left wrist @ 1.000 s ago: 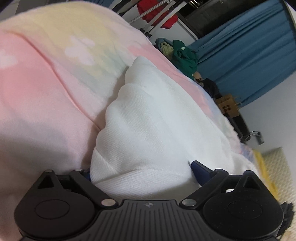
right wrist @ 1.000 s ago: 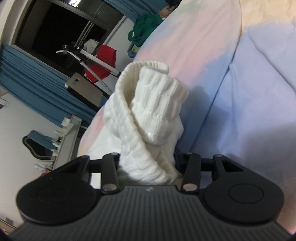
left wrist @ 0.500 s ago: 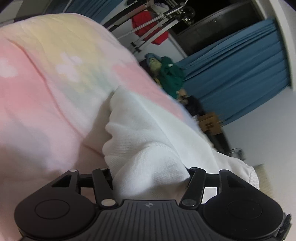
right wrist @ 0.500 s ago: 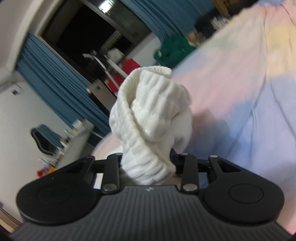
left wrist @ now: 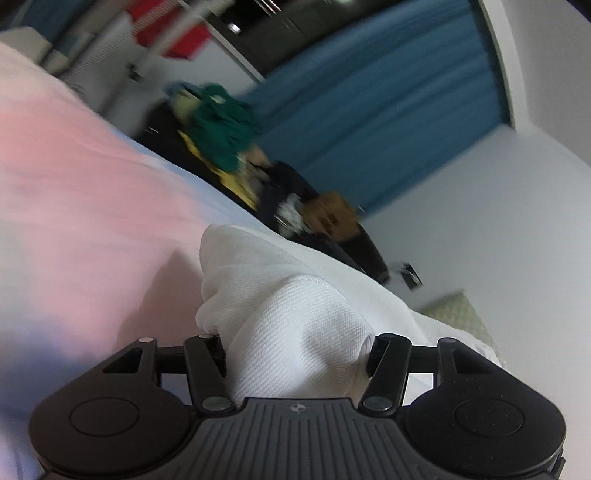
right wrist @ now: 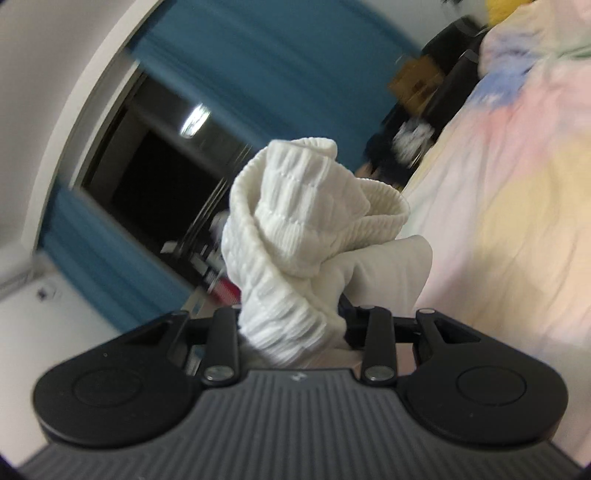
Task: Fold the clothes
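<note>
White garment [left wrist: 295, 325] | left gripper [left wrist: 295, 354] clamped on it | right gripper [right wrist: 291, 325] raised, clamping ribbed cuff [right wrist: 295, 206]

Blue curtains [left wrist: 388, 110] hang beside a dark window [right wrist: 159, 173] in which a ceiling light [right wrist: 194, 120] is reflected. White walls [left wrist: 498, 206] frame it. A bed under a pastel pink, yellow and blue blanket [right wrist: 517, 206] fills the foreground; beyond its edge sit a heap of green clothes [left wrist: 221, 129], a brown cardboard box [left wrist: 332, 214] and a red item on a drying rack [left wrist: 166, 33], all blurred

A bedroom: pastel bedspread [left wrist: 85, 177], blue curtains [left wrist: 369, 122], clothes rack [left wrist: 166, 33].
</note>
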Action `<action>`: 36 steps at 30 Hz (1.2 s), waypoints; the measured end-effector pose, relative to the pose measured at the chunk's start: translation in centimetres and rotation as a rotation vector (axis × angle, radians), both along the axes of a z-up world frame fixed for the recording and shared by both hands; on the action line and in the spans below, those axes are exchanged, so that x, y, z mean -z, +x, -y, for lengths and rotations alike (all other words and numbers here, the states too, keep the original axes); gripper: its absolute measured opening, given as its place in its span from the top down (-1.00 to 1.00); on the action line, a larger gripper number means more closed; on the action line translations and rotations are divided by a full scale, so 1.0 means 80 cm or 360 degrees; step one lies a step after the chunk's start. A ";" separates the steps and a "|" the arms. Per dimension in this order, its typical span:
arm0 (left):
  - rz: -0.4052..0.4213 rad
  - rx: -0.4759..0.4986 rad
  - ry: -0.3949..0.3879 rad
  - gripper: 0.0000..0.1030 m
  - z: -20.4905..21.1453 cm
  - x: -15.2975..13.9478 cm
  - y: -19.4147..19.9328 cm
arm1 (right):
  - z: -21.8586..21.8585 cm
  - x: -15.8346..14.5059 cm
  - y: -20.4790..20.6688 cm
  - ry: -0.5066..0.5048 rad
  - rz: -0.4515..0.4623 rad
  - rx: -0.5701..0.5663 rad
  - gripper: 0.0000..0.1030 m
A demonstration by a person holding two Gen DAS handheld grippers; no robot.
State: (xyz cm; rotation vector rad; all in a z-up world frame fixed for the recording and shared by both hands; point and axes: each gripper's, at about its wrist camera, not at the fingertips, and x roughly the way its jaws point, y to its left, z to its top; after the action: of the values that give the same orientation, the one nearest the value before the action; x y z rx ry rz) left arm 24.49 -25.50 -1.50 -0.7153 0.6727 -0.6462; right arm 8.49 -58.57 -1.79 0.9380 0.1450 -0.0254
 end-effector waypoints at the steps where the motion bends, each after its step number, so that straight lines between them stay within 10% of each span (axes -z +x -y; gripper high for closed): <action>1: 0.0022 0.0037 0.0000 -0.14 0.031 0.005 0.011 | 0.023 0.005 0.002 0.0006 0.0005 0.0049 0.29; 9: -0.0083 0.0262 0.0037 -0.15 0.207 0.096 0.064 | 0.146 0.095 -0.007 0.0045 -0.0091 0.0319 0.29; 23: -0.0014 0.0409 0.0414 -0.31 0.214 0.196 0.047 | 0.149 0.239 -0.054 0.0328 -0.0381 0.0360 0.24; 28: -0.0051 0.0414 0.0451 -0.41 0.195 0.173 0.022 | 0.151 0.241 -0.064 0.0513 -0.0435 0.0377 0.08; 36: 0.0109 0.0326 0.0592 -0.60 0.142 0.075 -0.051 | 0.135 0.174 -0.110 0.0360 -0.0614 0.0383 -0.14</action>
State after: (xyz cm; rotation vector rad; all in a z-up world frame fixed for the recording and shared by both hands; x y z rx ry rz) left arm 20.44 -36.85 -7.53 -0.2807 0.7825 -0.7052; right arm -0.32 -69.41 -15.71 1.1656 0.3975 -0.4212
